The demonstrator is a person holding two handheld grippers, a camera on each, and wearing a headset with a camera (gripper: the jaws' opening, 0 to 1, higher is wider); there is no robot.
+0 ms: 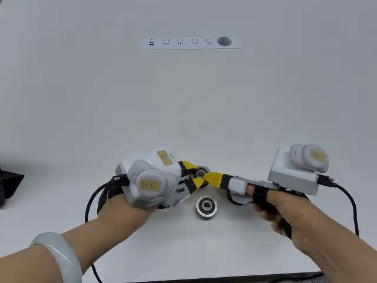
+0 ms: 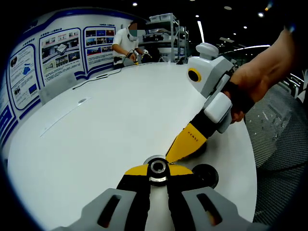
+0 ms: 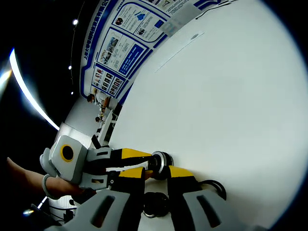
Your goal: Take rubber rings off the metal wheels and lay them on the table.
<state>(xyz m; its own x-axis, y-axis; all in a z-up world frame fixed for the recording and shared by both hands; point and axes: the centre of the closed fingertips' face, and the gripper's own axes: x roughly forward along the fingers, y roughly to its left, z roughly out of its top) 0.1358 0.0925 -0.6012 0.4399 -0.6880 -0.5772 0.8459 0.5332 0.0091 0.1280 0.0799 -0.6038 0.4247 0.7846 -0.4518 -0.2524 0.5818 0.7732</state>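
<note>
- Head view: pinching a small silver metal wheel just above the white table in the yellow jaws of the left gripper, closed on it. Bringing the yellow tips of the right gripper up against that wheel's rim. Leaving a second metal wheel, wearing a black rubber ring, lying flat on the table just in front.
- Left gripper view: clamping the held wheel between both jaws, with the right gripper's tip touching its edge.
- Right gripper view: standing a little apart at either side of the wheel; not being able to tell whether nipping rubber yet. Judging the ring soft, stretchy and clingy on a hard, slick, light wheel, so best catching its outer lip and peeling sideways.
</note>
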